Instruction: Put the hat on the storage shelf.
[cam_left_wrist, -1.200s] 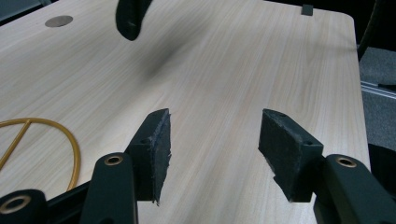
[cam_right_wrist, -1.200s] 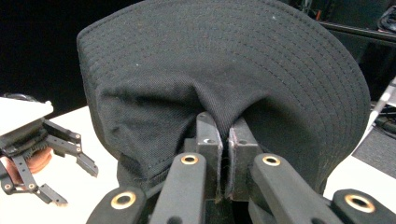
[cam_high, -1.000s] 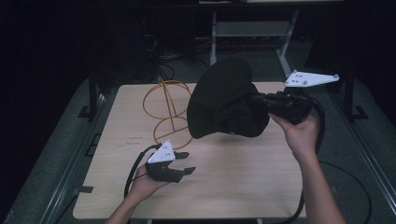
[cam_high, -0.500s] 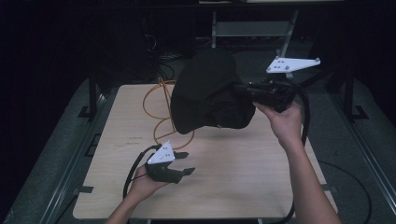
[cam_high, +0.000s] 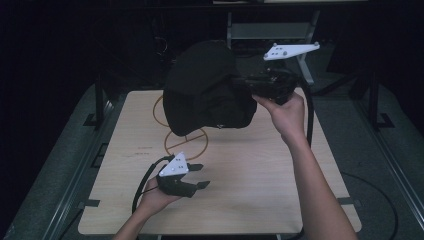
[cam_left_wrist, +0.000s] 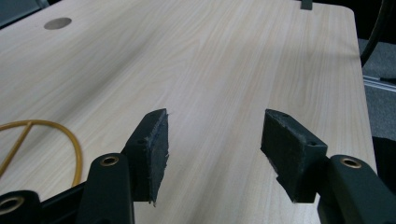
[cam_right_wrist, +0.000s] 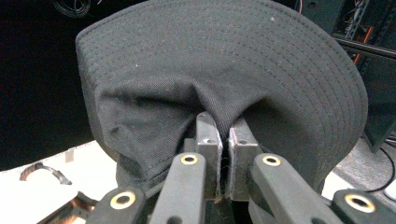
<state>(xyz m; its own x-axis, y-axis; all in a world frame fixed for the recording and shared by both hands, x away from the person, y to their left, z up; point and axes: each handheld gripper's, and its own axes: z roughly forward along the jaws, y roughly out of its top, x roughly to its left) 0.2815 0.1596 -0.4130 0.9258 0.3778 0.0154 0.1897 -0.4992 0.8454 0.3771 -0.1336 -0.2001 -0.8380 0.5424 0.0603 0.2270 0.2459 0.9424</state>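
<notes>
A black cap (cam_high: 205, 90) hangs in the air over the far half of the table, its stitched brim (cam_right_wrist: 261, 51) turned up. My right gripper (cam_high: 239, 83) is shut on the cap's crown fabric (cam_right_wrist: 154, 126), and its two pads (cam_right_wrist: 209, 140) press together with cloth pinched between them. My left gripper (cam_high: 201, 176) rests low near the table's front left, open, with nothing between its fingers (cam_left_wrist: 154, 149). An orange ring with a cross-bar (cam_high: 185, 137) lies flat on the table under the cap; part of the ring (cam_left_wrist: 70, 140) shows beside the left gripper.
The light wooden table (cam_high: 260, 190) has bare surface at the right and front. A round hole (cam_left_wrist: 58, 23) sits in the tabletop far from the left gripper. Dark floor, cables and a metal stand (cam_high: 300, 30) lie beyond the table's far edge.
The right gripper has lifted the cap higher and carried it leftward over the ring. The left gripper has stayed in place, open.
</notes>
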